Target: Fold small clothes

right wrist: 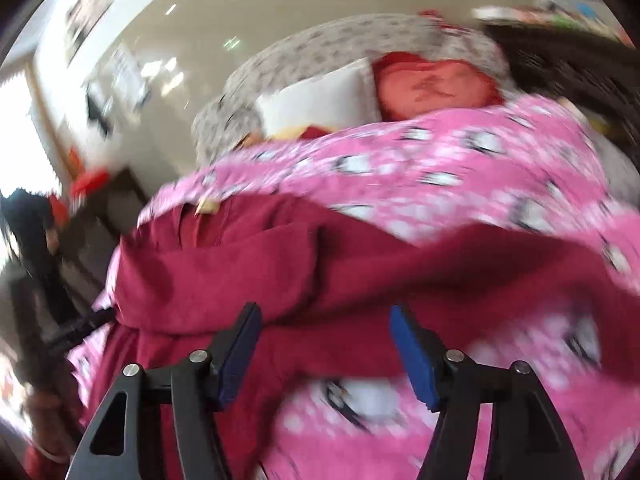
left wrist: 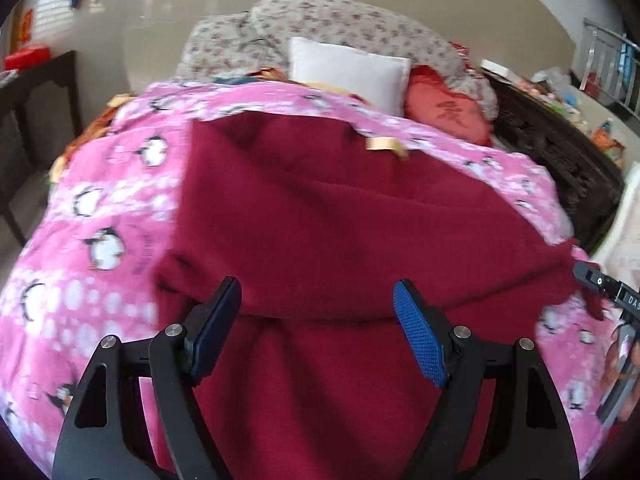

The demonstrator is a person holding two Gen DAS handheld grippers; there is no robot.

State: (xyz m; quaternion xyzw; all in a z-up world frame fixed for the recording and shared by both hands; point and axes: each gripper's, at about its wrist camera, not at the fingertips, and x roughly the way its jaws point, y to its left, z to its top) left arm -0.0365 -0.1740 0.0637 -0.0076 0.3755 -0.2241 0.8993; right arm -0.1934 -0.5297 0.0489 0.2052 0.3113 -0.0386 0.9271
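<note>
- Bed with a dark carved wooden frame (left wrist: pixel 560 148), seen from its foot end.
- Covered by a pink fleece blanket printed with penguins (left wrist: pixel 120 208).
- Spread over that, a dark red knitted garment (left wrist: pixel 312 216), part folded.
- At the head: 1 white square pillow (left wrist: pixel 348 68), 1 red embroidered cushion (left wrist: pixel 448 114), bunched floral grey bedding (left wrist: pixel 320 20).

Left gripper (left wrist: pixel 318 320): I hold it low, pointing forward, jaws spread wide, nothing between the blue pads (left wrist: pixel 420 344).
Right gripper (right wrist: pixel 326 344): also mine, jaws wide apart, view tilted and blurred; its tip (left wrist: pixel 592 276) shows at the right edge of my left wrist view.
</note>
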